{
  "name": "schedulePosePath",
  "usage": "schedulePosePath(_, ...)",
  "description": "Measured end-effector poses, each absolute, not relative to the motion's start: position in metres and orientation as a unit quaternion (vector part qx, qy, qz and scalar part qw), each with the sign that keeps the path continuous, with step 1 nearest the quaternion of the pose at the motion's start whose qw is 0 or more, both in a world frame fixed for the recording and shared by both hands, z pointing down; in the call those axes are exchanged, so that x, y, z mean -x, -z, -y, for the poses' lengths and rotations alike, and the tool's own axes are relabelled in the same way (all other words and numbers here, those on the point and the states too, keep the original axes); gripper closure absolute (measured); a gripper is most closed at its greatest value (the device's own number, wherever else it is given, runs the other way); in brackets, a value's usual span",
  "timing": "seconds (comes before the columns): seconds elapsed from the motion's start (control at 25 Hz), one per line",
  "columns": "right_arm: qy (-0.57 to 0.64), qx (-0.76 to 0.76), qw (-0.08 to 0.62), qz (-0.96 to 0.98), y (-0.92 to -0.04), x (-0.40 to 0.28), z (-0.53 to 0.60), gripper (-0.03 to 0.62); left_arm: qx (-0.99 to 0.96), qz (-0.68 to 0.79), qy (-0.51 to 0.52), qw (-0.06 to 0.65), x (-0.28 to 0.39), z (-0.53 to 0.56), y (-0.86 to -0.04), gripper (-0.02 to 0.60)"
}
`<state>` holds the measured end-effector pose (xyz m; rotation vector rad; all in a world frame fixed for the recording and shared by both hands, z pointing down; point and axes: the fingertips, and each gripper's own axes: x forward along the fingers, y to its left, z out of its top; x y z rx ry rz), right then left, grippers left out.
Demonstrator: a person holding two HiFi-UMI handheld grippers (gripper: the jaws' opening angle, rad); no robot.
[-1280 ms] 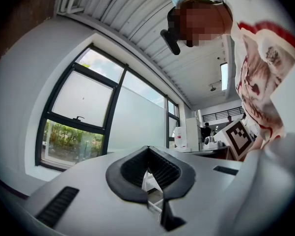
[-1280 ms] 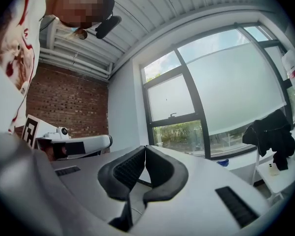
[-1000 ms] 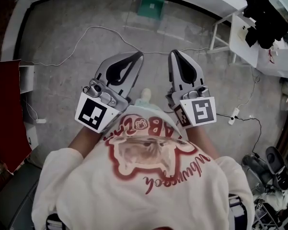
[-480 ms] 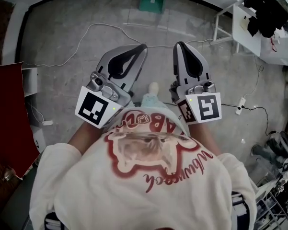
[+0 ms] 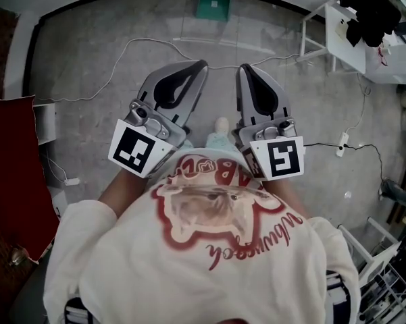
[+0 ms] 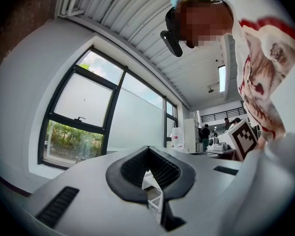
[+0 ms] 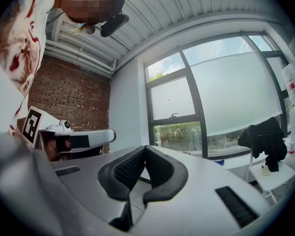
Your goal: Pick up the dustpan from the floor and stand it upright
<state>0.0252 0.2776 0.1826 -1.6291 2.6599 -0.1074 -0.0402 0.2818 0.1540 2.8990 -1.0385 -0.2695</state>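
Dustpan (image 5: 213, 5): green, down on the floor (image 5: 108, 73) at its far edge, at the foot of the wall. What looks like its dark handle runs on out of the top of the head view, so I judge its long axis points away from me. It lies straight ahead, well apart from both tools.

Left gripper (image 5: 201, 65): jaws pressed together, nothing between them.

Right gripper (image 5: 243, 68): likewise closed and empty.

Both tips point toward the dustpan, which sits about on the line between them, the left marginally nearer. Judgement: either hand serves, and the approach comes first.
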Motion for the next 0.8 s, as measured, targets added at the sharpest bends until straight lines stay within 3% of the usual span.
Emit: schedulePosePath(0.8, 0.017, 0.511, -0.002, -0.859, -0.177, -0.044, -0.266, 0.569, -0.935, 0.341, 0.096, 0.031, 0.017, -0.275, -0.147, 0.563)
